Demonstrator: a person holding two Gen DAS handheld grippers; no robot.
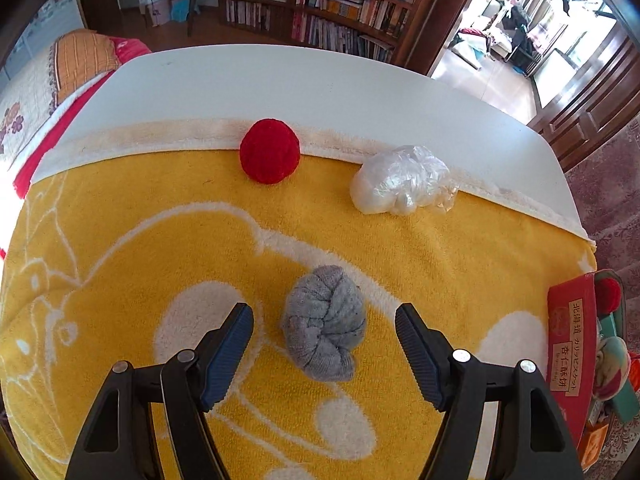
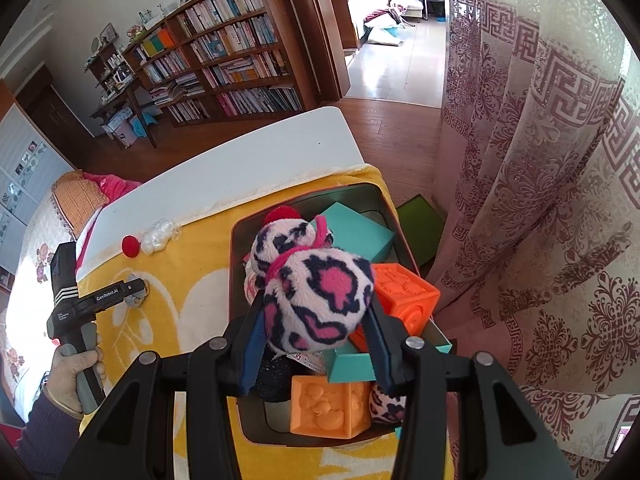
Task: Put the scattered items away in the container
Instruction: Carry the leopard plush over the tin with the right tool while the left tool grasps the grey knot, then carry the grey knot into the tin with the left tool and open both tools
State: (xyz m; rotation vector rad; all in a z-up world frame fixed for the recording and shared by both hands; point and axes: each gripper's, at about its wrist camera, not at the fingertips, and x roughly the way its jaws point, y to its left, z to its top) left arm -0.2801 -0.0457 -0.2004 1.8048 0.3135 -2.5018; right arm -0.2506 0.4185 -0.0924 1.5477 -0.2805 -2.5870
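- Left tongs [image 1: 324,344] stood apart, pointing steeply down, the grey rolled sock [image 1: 323,328] between the pads but untouched, its long axis running away from the camera.
- Right tongs [image 2: 316,312] were clamped on a spotted plush toy [image 2: 320,296] above the tin container [image 2: 384,196].
- Red ball [image 1: 269,151] and plastic bag [image 1: 404,180] lay farther off on the yellow towel [image 1: 140,208] over the white table [image 1: 300,80]; bookshelves [image 1: 320,0] stood behind.

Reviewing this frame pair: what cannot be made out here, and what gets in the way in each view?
- Left wrist view: the container is cut off by the right edge; most contents unseen.
- Right wrist view: the plush toy in the right gripper hides the container's middle.
- Right wrist view: the grey rolled sock is hidden behind the left gripper.
- Both views: the clear bag's contents are unreadable through crinkled plastic.
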